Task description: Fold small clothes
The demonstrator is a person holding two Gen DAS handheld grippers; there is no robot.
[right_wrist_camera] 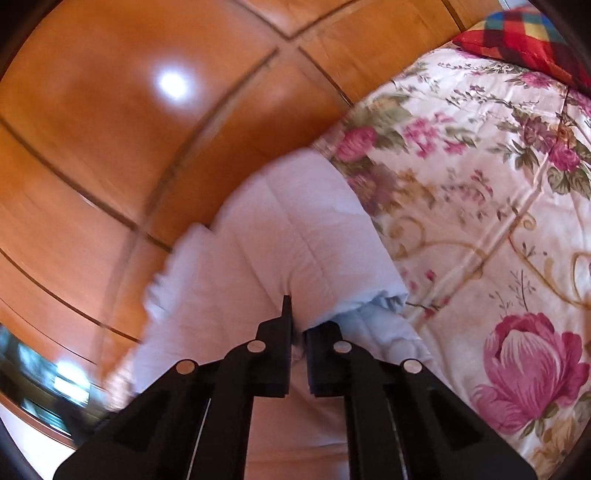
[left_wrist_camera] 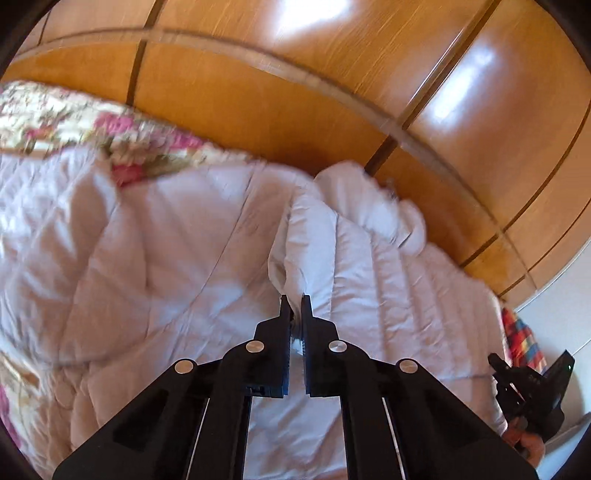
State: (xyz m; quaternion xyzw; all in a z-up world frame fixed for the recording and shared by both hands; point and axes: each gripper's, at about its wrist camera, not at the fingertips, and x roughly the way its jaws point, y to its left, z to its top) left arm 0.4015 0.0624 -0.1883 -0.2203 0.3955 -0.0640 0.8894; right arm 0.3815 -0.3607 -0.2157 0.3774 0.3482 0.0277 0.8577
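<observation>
Both tongs are clamped right down on the same white garment: the left gripper (left_wrist_camera: 295,301) pinches a bunched fold of the white quilted garment (left_wrist_camera: 354,240), and the right gripper (right_wrist_camera: 297,314) has its jaws pressed together on another edge of it (right_wrist_camera: 280,229), with one tip buried under cloth. The garment hangs from both pinches over the floral bedspread (right_wrist_camera: 480,192), pretty blurry. Behind is a shiny wooden wardrobe (left_wrist_camera: 332,92). A plaid cushion (right_wrist_camera: 524,33) sits at the bed's far corner
</observation>
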